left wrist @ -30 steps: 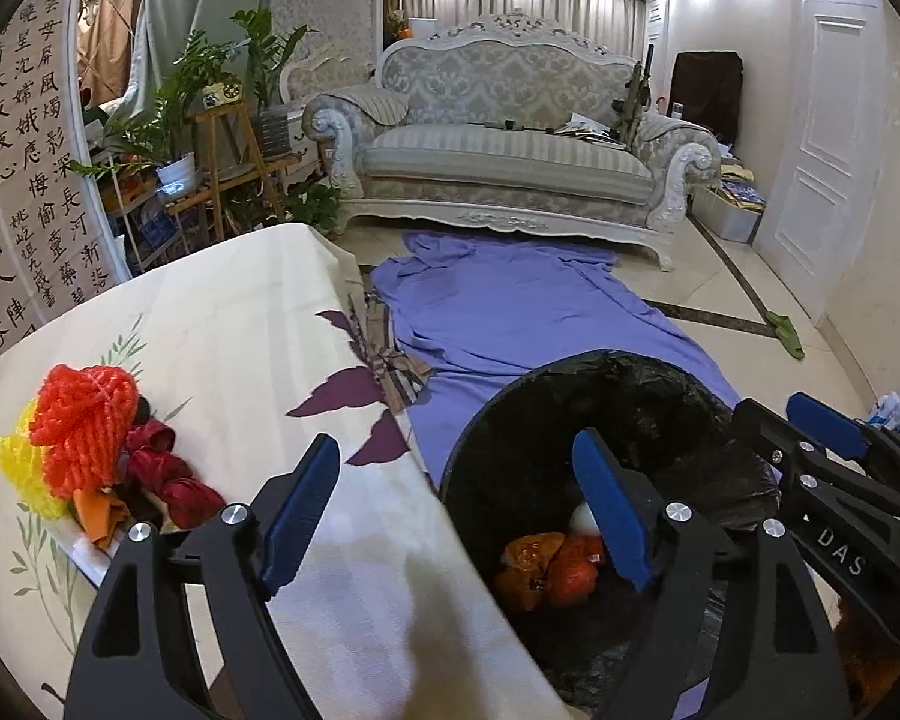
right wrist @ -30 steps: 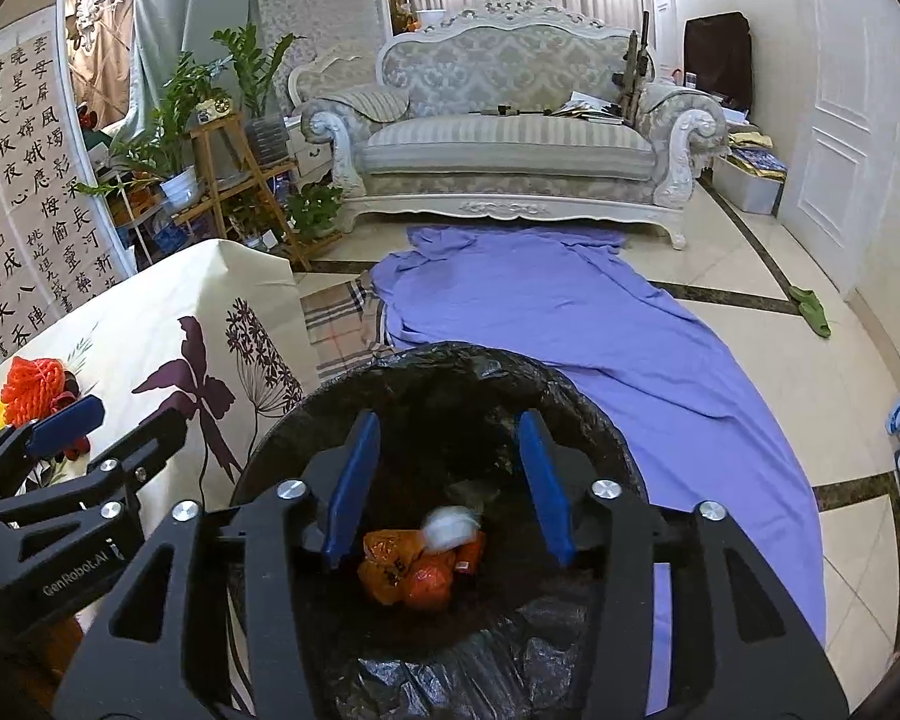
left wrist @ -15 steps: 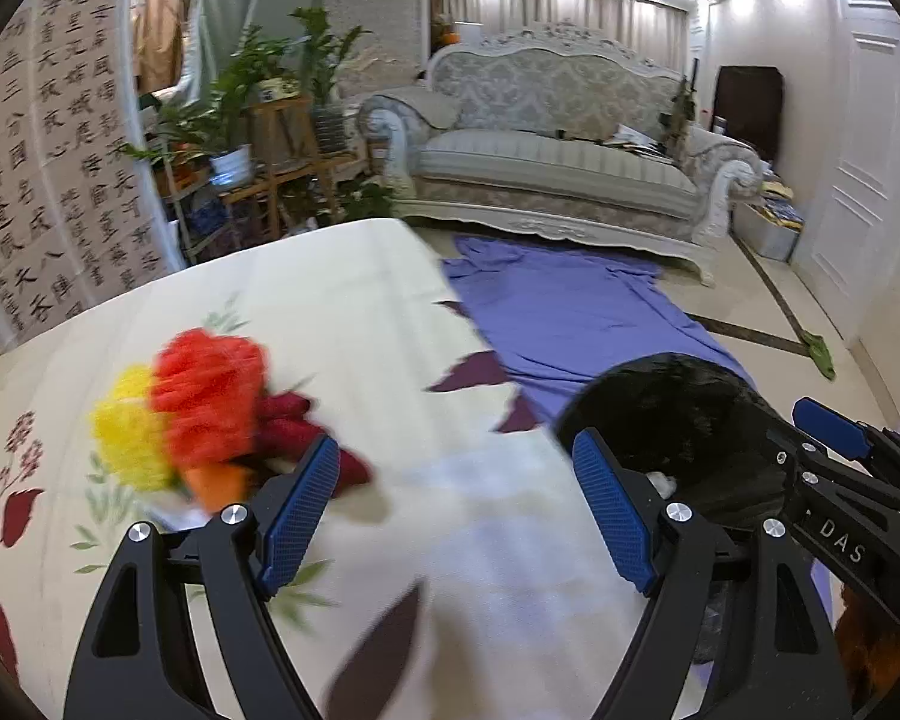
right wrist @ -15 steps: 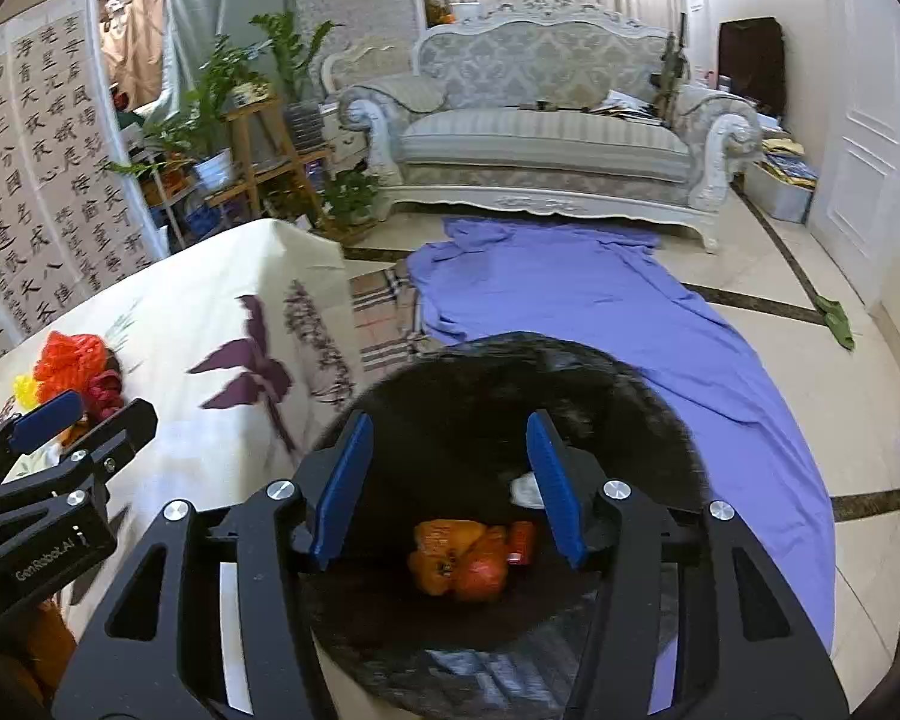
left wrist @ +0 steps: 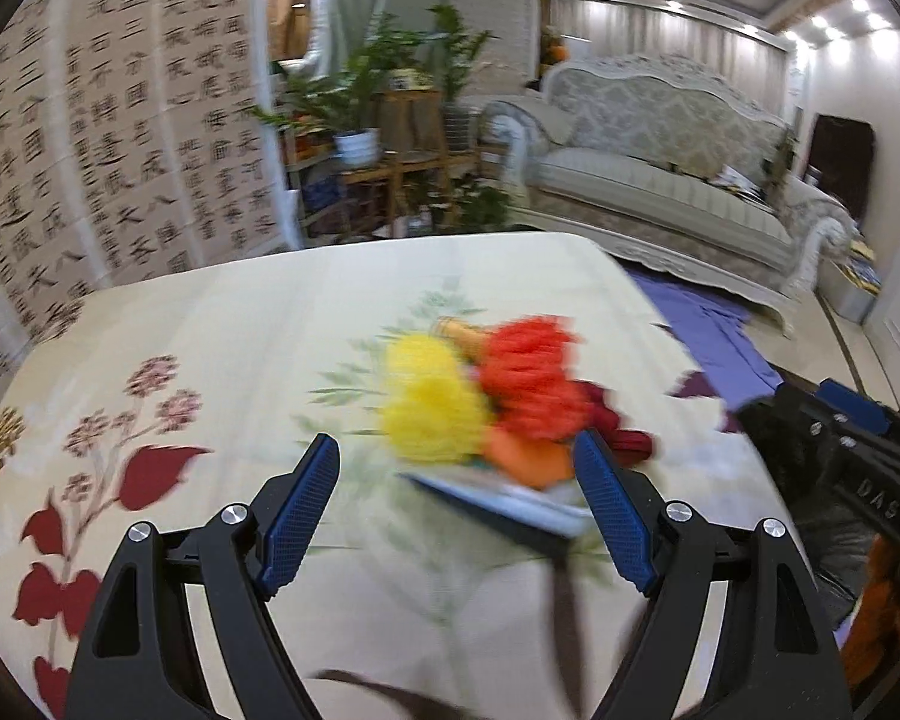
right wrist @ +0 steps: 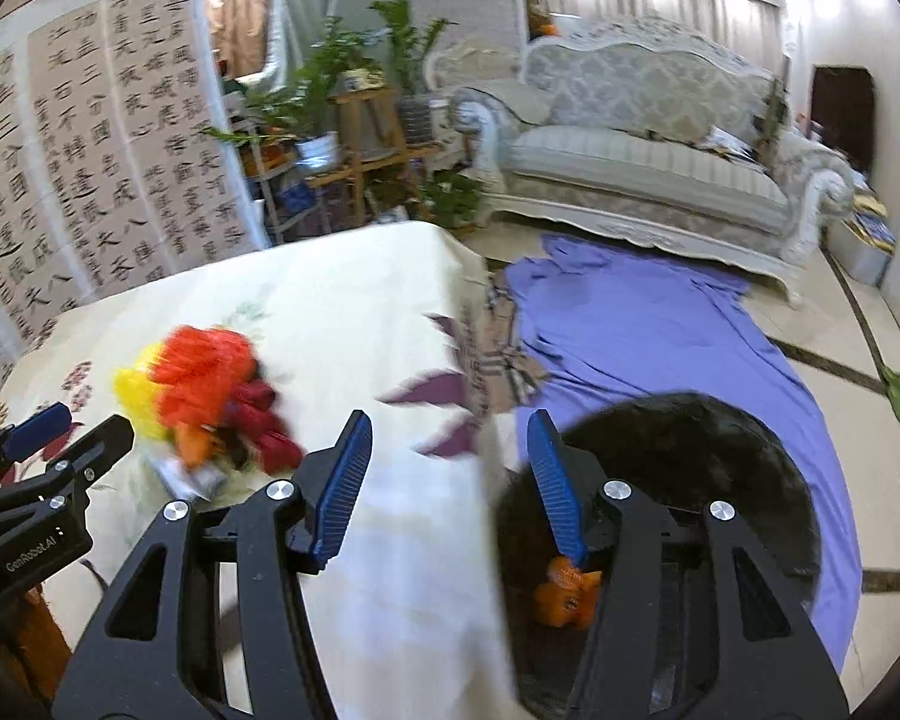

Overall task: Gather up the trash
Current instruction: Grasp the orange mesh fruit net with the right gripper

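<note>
A blurred pile of trash lies on the floral tablecloth (left wrist: 222, 324): a yellow net (left wrist: 432, 414), a red-orange net (left wrist: 528, 384), dark red wrappers (left wrist: 624, 432), an orange piece (left wrist: 522, 462) and a flat whitish packet (left wrist: 510, 498). My left gripper (left wrist: 456, 510) is open and empty, just short of the pile. The pile also shows in the right wrist view (right wrist: 204, 396). My right gripper (right wrist: 444, 480) is open and empty, above the table edge beside the black-lined bin (right wrist: 720, 438), which holds orange trash (right wrist: 564, 594).
A purple cloth (right wrist: 660, 330) covers the floor between the bin and a pale sofa (right wrist: 648, 168). Potted plants on wooden stands (right wrist: 354, 120) and a calligraphy screen (right wrist: 90, 150) stand behind the table. The left gripper shows at lower left in the right wrist view (right wrist: 36, 468).
Both grippers swung left, away from the bin and toward the table. The trash pile has moved from far left to between the left gripper's fingers. Both stay open.
</note>
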